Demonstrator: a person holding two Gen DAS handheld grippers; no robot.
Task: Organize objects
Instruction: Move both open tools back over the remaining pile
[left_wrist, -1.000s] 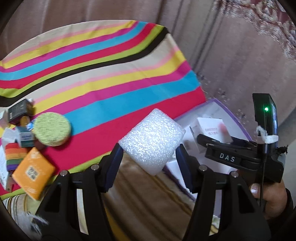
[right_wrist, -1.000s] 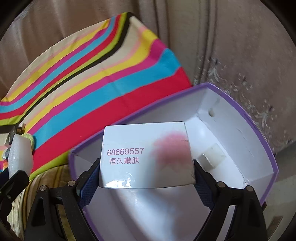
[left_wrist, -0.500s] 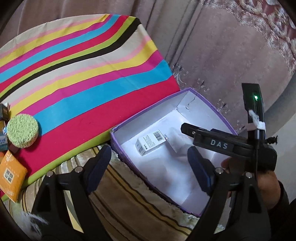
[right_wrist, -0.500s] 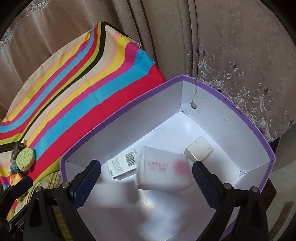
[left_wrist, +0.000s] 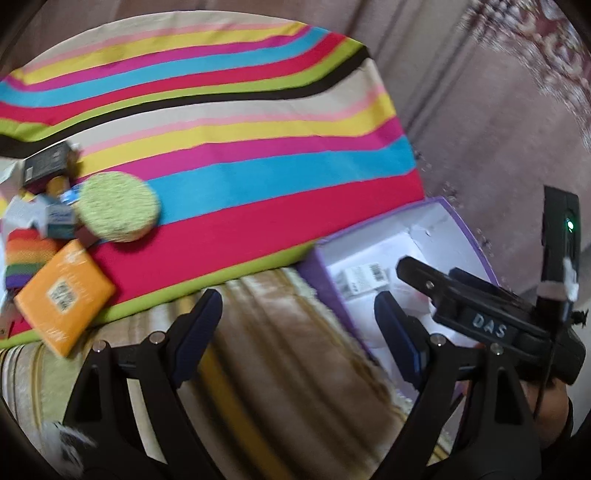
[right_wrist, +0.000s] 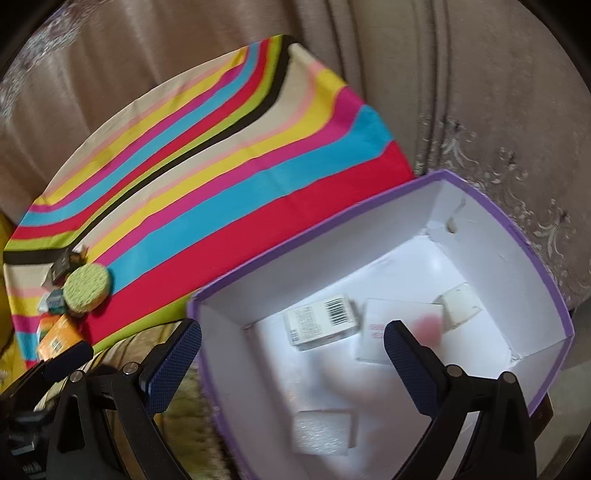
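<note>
Both tools wide, empty; right tool over purple box, which holds barcode carton, pink-marked box, foam block; left tool nearer remaining pile: green sponge, orange packet, lying far-left on striped cloth.
</note>
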